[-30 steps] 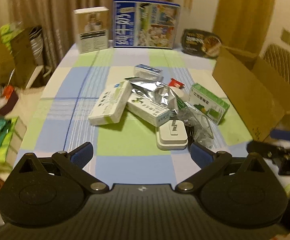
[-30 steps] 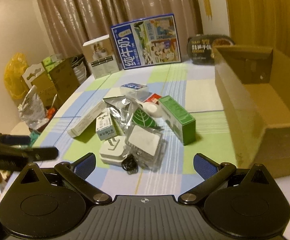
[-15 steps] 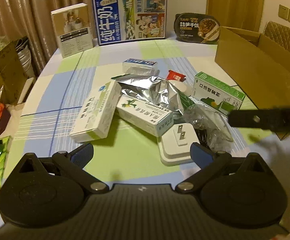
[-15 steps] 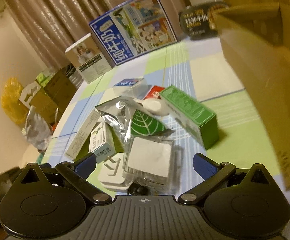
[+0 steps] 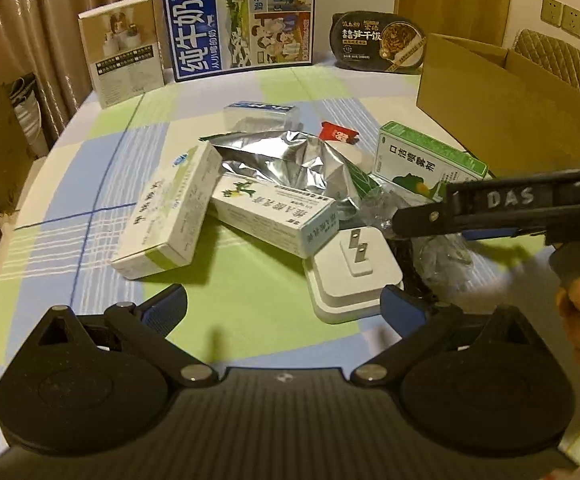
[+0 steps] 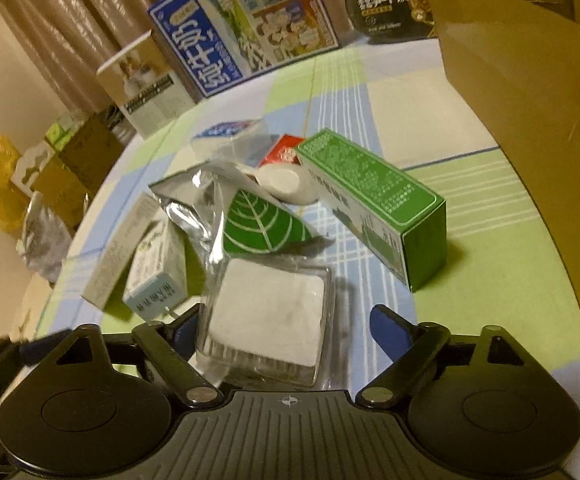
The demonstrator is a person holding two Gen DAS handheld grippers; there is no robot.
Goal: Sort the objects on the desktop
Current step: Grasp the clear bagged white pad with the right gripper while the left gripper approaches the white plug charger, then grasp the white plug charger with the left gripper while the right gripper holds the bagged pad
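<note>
Big carton (image 5: 502, 116) sits open along the right edge of the bench (image 5: 250, 292), presumably where stuff goes. The pile is mid-bench: green box (image 6: 374, 196) nearest the carton, two white boxes (image 5: 166, 216) on the left side, crumpled foil bag (image 5: 286, 160) on top of them, a white charger (image 5: 354, 272) prongs-up toward the near edge, and a clear pack (image 6: 268, 322) with a white pad inside, touching the charger's right side.

What could go wrong: the right gripper (image 6: 286, 324) has its jaws spread wide around that clear pack, and the pack looks like flimsy, glossy plastic (my guess, it'll flex). A squeeze could buckle it or let it squirt out. The foil bag's leaf-printed corner (image 6: 258, 224) lies just beyond the pack, so a lift could drag the bag along and shift the boxes under it. There also seems to be something dark tucked beside the pack; can't tell what, but it could snag.

Pose: the right gripper is low, tilted, reaching in from the near right side and crossing the left camera's view. The left gripper (image 5: 284, 306) hangs back over the near edge, jaws spread, nothing between them, pointed roughly at the charger.
</note>
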